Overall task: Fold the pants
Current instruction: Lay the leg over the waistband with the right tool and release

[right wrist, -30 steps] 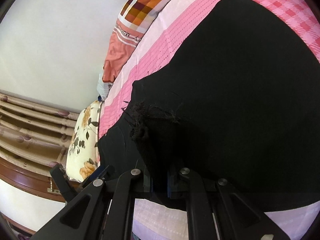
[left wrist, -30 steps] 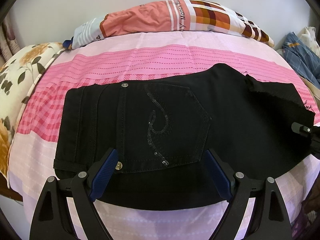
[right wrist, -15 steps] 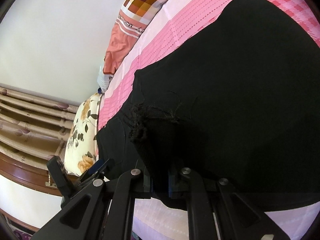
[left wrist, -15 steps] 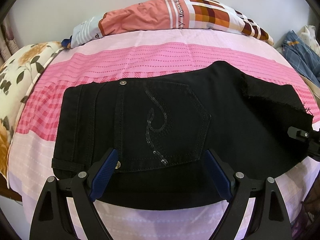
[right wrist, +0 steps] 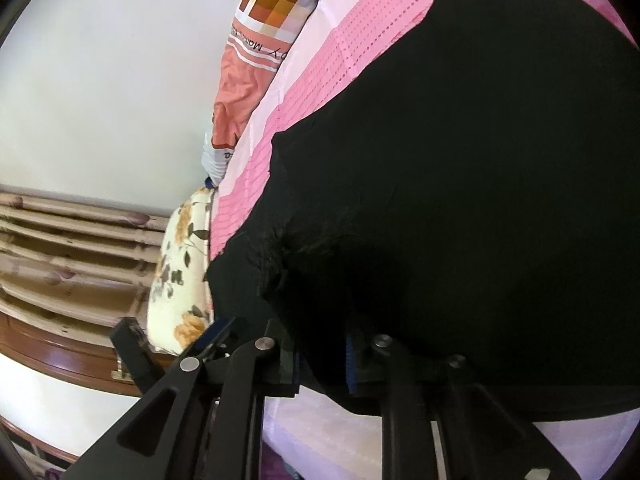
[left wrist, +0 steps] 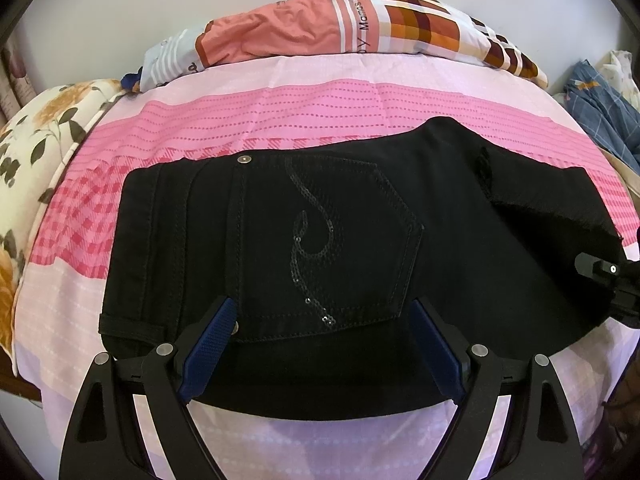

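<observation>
right tool (right wrist: 320, 356) jaws just opening, pants (left wrist: 320, 240) between

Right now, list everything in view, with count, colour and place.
pants: one, black, folded flat on the bed, sequined back pocket up
bed sheet: one, pink and white, under the pants
quilt: one, salmon and checked, far edge by the wall
floral pillow: one, cream and orange, left end of the bed
blue cloth: one pile, far right
curtain: beige, beyond the pillow
left gripper: black with blue pads, open over the pocket
right gripper: black, jaws have just been opening, frayed leg end between them
</observation>
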